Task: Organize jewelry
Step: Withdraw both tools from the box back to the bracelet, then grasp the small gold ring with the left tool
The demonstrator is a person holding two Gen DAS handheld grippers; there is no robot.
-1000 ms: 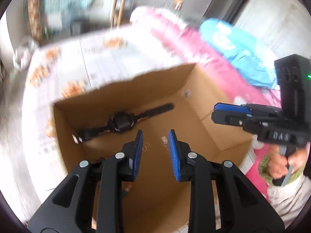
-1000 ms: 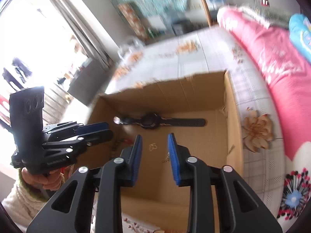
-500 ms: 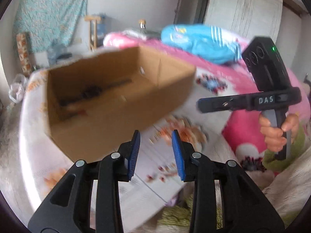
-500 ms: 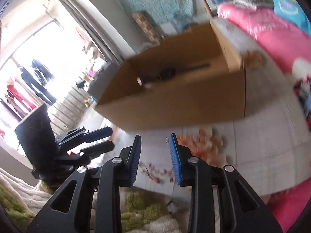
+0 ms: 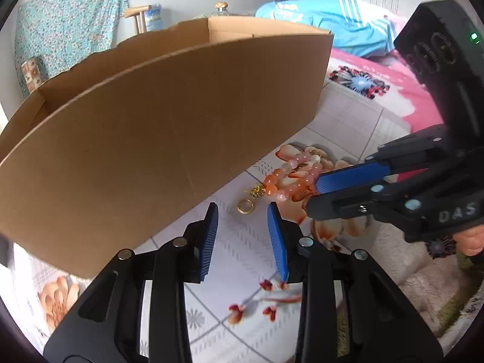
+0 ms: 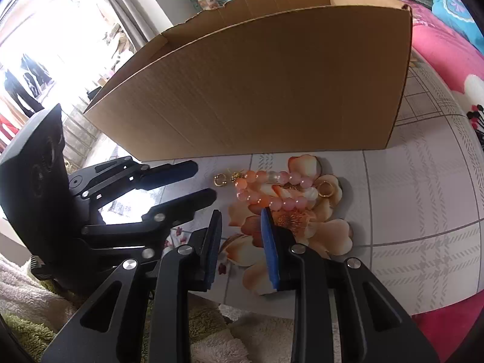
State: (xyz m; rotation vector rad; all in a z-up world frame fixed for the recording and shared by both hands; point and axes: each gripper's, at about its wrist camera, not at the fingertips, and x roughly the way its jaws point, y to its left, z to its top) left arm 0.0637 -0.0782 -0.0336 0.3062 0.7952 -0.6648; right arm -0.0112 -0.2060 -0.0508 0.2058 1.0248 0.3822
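A pink and orange bead bracelet (image 5: 292, 178) (image 6: 269, 190) lies on the flowered table cover in front of a tall cardboard box (image 5: 169, 127) (image 6: 266, 84). A gold ring (image 5: 245, 206) (image 6: 220, 179) and a small gold charm (image 5: 256, 191) lie at its left end; another gold ring (image 6: 325, 189) lies at its right end. My left gripper (image 5: 243, 210) is open and empty, low over the cover, just short of the gold ring. My right gripper (image 6: 242, 214) is open and empty, just short of the bracelet. The box's inside is hidden.
The table cover (image 6: 408, 199) is white with a grid and peach flowers. A pink bedspread (image 5: 402, 90) and a blue garment (image 5: 332, 21) lie to the right. A green and cream fleece (image 6: 211, 332) lies at the near edge.
Both grippers have dropped from over the box's open top to the table in front of its near wall. The bracelet and rings have come into view. Both stay open.
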